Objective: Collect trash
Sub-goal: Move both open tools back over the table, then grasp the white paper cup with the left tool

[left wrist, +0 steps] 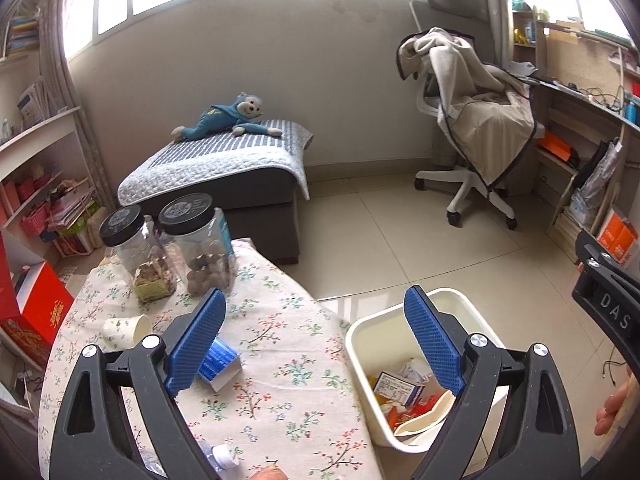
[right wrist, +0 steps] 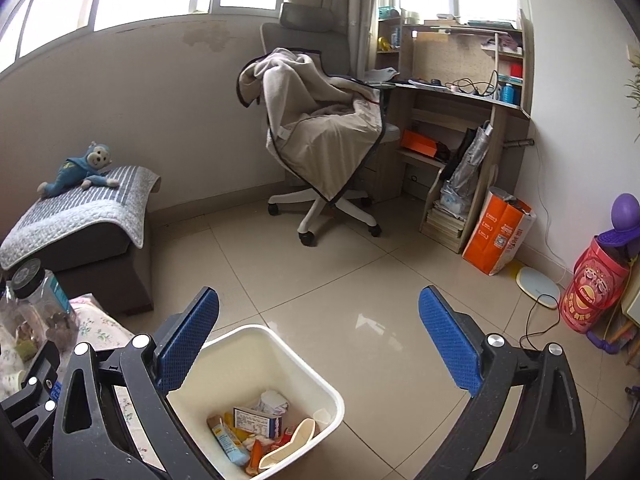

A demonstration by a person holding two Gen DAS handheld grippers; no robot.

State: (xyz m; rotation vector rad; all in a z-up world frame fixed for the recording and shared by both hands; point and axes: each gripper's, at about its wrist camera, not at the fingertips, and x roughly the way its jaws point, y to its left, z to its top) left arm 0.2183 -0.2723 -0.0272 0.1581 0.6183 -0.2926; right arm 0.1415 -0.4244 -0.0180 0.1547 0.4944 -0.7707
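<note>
Trash [right wrist: 256, 432] lies in my white bin [right wrist: 320, 384]; both my left gripper [left wrist: 316, 344] and right gripper [right wrist: 320, 348] are wide open, holding nothing.

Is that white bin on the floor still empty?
No, the white bin already holds trash, including a small printed carton and crumpled paper.

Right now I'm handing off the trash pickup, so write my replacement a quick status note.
Left hand-held gripper: open, empty.
Right hand-held gripper: open, empty.
White bin stands on the floor beside the table, already holding a small carton, wrappers and crumpled paper.
Still on the table: tipped paper cup, blue box, plastic bottle at the near edge.
Two black-lidded jars hold food; probably leave them.
</note>
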